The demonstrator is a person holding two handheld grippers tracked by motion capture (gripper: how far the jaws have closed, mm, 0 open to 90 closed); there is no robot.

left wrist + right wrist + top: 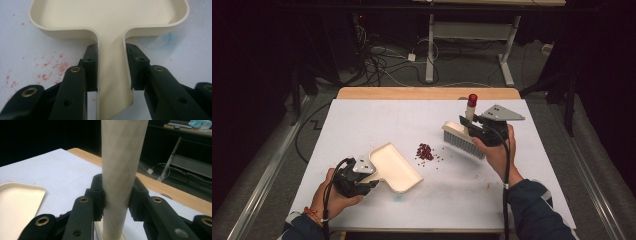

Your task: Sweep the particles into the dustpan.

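**One dustpan, one brush, one little red heap**

One white table (362, 115) carries it all. One cream dustpan (394, 167) lies flat at the near left, shallow tray with a raised rim, its flat handle clamped between the jaws of the left gripper (111, 66). One brush (463, 140), pale handle with a red tip, grey bristles down, sits clamped in the right gripper (116, 195) at the right. Between them, one small pile of dark red bits (425, 151) near the pan's mouth
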